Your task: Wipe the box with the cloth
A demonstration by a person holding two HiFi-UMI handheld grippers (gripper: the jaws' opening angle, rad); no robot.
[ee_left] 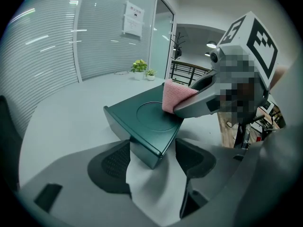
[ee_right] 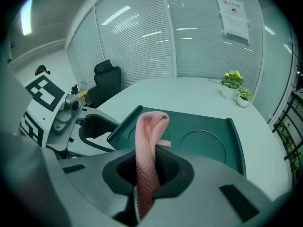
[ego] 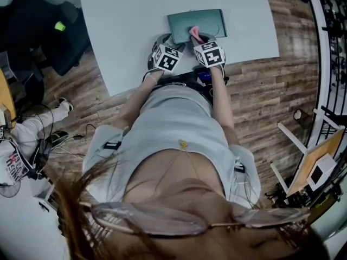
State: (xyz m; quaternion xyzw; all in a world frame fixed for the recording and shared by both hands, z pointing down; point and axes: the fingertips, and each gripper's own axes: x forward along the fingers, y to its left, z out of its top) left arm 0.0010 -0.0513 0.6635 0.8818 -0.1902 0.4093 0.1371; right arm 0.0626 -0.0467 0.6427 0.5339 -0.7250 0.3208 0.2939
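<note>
I have the right gripper (ee_right: 147, 167) clamped shut on the pink cloth (ee_right: 147, 145), which stands up from the jaws as a folded strip. Its tip hangs over the near part of the dark green box (ego: 209, 21). The box lies flat on the white table (ego: 124, 31), right in front of me. The left gripper (ee_left: 154, 157) has its jaws apart, straddling the near corner of the box without closing on it. I judge the wiping barely begun: the lid with its 2 round recesses shows no wiped track I can make out. The far side and the walls look left to do.
</note>
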